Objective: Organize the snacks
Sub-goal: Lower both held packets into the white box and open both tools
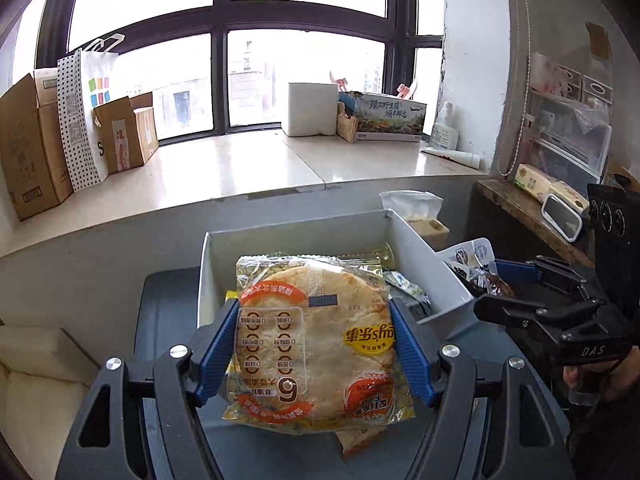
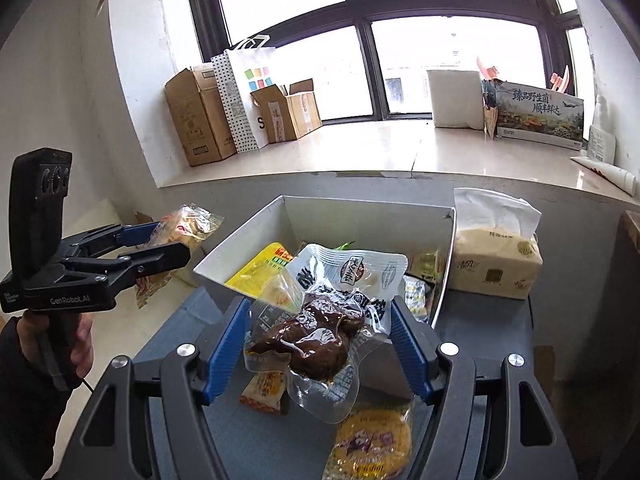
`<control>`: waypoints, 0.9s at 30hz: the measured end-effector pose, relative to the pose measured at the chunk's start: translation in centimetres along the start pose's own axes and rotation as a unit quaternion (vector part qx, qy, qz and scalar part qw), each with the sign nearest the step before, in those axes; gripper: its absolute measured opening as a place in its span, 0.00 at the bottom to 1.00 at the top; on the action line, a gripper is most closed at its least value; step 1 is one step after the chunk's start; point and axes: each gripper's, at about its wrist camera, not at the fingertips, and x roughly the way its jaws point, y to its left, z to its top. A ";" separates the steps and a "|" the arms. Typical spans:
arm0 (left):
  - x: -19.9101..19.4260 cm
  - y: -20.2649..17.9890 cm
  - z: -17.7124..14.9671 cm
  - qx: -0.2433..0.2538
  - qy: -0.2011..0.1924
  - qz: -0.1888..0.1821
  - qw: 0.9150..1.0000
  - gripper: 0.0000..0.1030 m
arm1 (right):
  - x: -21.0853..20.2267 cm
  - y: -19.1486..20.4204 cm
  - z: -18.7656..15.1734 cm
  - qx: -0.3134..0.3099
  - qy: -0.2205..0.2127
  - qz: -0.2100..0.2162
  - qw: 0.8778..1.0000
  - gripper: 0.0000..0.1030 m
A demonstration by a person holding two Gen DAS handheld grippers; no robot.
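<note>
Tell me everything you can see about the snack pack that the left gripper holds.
The flatbread pack is a clear, glossy plastic wrapper holding a round, flat, pale brown bread. It bears orange bands, a yellow label and Chinese print, seen upside down. The left gripper clamps its two side edges between blue pads, holding it in the air, in front of the white bin. Its lower edge is crumpled.
</note>
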 end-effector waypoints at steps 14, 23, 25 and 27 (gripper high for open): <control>9.0 2.4 4.6 -0.037 0.058 0.010 0.998 1.00 | 8.2 -6.7 5.0 0.095 0.023 -0.011 0.995 0.89; 9.4 2.0 3.1 -0.031 0.062 0.008 0.998 1.00 | 9.1 -7.3 3.9 0.103 0.042 -0.019 0.994 0.98; 9.5 2.1 3.0 -0.034 0.067 0.006 0.997 1.00 | 8.9 -7.5 3.6 0.110 0.041 -0.012 0.993 0.98; 9.3 2.1 2.9 -0.030 0.067 0.008 0.997 1.00 | 8.7 -7.5 3.5 0.108 0.045 -0.011 0.993 0.98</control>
